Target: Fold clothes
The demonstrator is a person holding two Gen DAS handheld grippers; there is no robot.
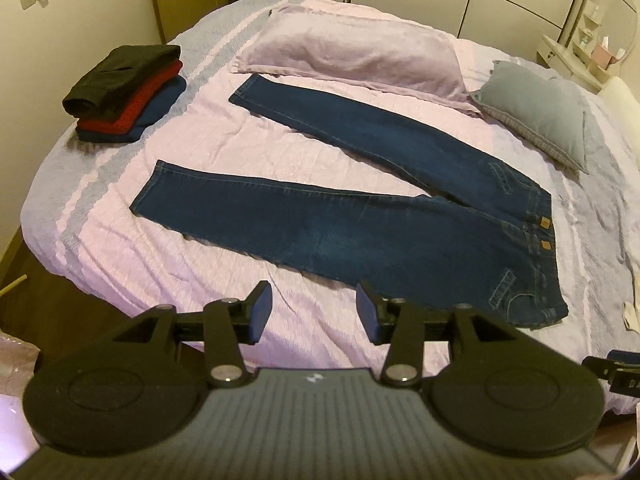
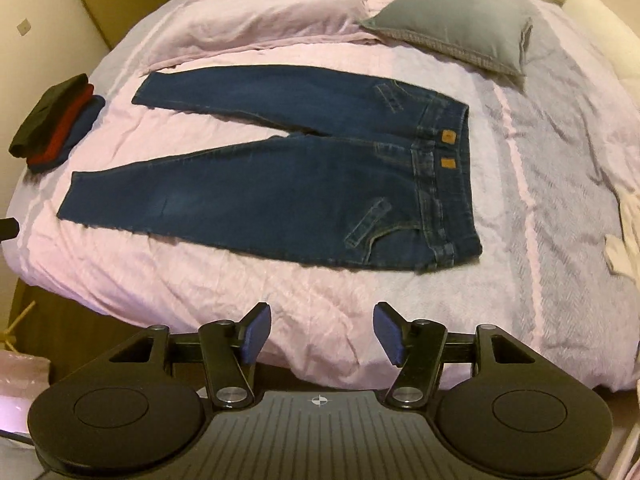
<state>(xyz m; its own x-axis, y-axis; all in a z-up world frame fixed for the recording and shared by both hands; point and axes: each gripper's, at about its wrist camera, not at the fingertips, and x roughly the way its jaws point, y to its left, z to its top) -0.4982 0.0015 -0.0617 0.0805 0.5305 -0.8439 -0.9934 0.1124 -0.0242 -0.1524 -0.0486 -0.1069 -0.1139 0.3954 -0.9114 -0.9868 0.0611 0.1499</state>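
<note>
Left wrist view, my left gripper [image 1: 314, 312]: fingers spread wide, nothing between the blue pads, hanging over the near edge of the bed [image 1: 200, 292].
Left wrist view, jeans [image 1: 360, 216]: spread flat on the bed ahead of my tool and apart from it; legs splayed toward the left edge, waistband toward the right, near leg just beyond my pads.
Left wrist view, folded stack [image 1: 128, 92]: black, red and blue pieces at the far left corner.
Right wrist view, my right gripper [image 2: 322, 334]: likewise wide, empty, over the near edge.
Right wrist view, jeans [image 2: 280, 184]: straight ahead, clear of my fingers; waistband slightly right of my tool's centre.
Right wrist view, pillows: lilac pillow [image 2: 256, 16] and grey cushion [image 2: 456, 20] along the far edge.
</note>
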